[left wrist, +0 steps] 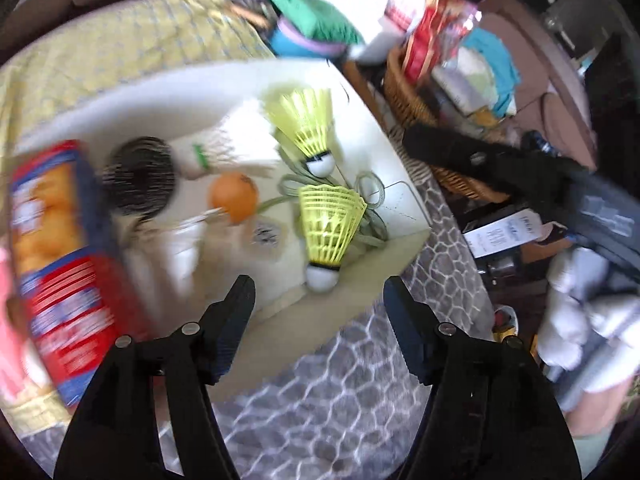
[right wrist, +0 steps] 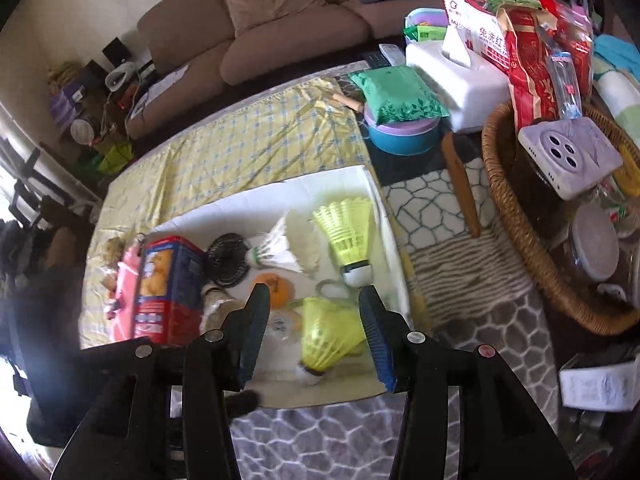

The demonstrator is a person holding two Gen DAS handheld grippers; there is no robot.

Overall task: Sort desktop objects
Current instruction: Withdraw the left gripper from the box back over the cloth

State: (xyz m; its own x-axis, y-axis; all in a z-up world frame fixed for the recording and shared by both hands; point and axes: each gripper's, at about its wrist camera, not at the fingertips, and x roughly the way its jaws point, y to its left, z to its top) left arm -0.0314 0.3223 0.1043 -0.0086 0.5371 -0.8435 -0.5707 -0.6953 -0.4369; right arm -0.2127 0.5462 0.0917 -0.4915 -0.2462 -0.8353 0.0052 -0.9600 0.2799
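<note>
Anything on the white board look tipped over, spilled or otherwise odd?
Nothing spilled. Both yellow shuttlecocks lie on their sides, and a greenish cord lies tangled loosely under them. The snack box stands upright.

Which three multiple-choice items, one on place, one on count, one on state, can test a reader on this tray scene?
1. Where is the orange ball?
A. in the wicker basket
B. on the white tray, near the shuttlecocks
C. on the sofa

2. How many yellow shuttlecocks are on the tray?
A. one
B. two
C. four

3. What is the left gripper doing?
A. open, holding nothing
B. shut on the ball
C. shut on the box

Answers:
1 B, it lies on the tray.
2 B, one lies farther away, the other nearer.
3 A, nothing touches its fingers.
</note>
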